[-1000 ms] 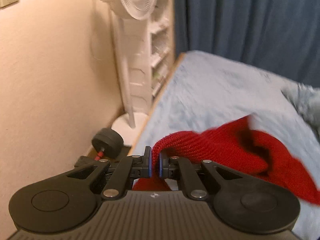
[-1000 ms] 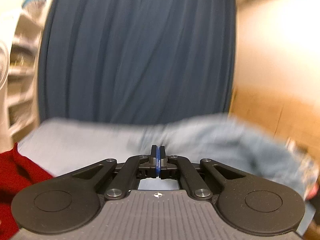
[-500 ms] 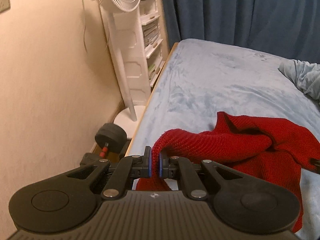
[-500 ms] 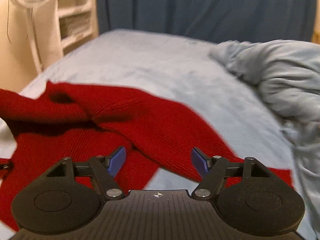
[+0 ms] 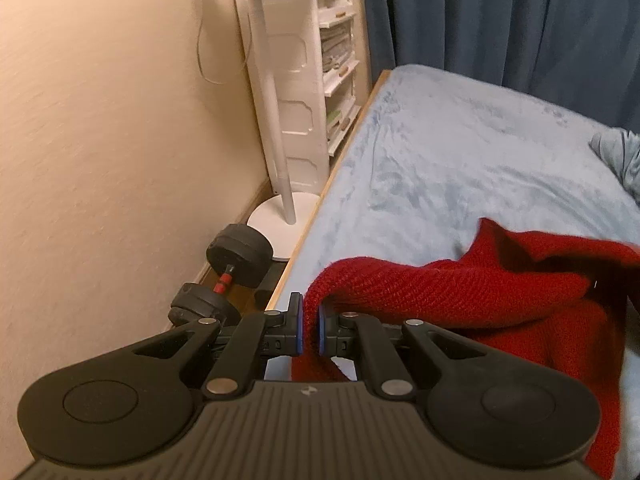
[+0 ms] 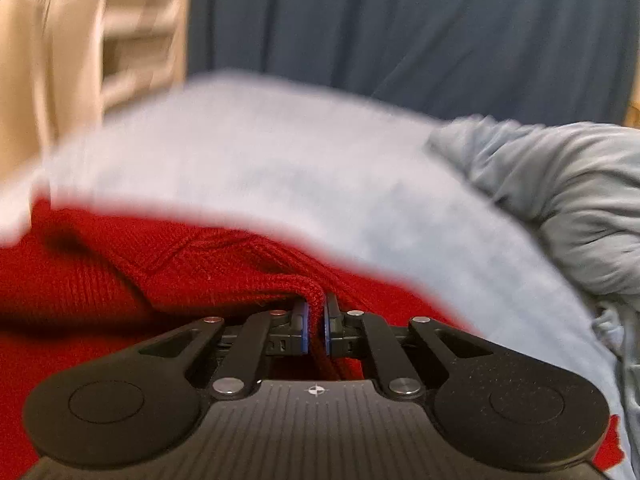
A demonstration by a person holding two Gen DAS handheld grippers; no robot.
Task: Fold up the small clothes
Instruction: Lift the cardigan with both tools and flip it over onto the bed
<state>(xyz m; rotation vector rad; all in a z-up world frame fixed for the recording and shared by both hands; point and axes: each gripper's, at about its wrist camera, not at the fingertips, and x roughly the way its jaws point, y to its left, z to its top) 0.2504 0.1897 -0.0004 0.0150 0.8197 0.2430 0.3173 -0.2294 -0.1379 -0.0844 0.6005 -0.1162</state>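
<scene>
Left gripper (image 5: 308, 330): clamping a bunched edge of the red knitted sweater (image 5: 460, 292) between its blue-lined fingers, at the near left corner of the bed (image 5: 460, 152).

Right gripper (image 6: 317, 330): likewise pinching a ridge of the sweater, with knit cords running down between its fingers. Much of this view is smearing with motion, so the finer detail of the cloth is uncertain.

Sweater: lying rumpled on the pale blue bed cover, near the front edge, one peak of fabric standing up, the rest draping toward both grippers. Not yet laid flat; judged to be at an early stage of folding.

Surroundings: a crumpled grey-blue blanket (image 6: 560, 200) is sitting at the right of the bed; a white standing fan (image 5: 280, 92), a black dumbbell (image 5: 224, 276) and a white shelf unit (image 5: 340, 60) are standing on the floor beside the bed; a dark blue curtain (image 5: 500, 20) is hanging behind.

Risks, as judged: the loose knit is likely stretching or slipping if the two grippers pull apart unevenly; each gripper may be catching more than one layer, so spreading could twist the garment; the left hold, being close to the bed edge, could let fabric slide off toward the floor.
</scene>
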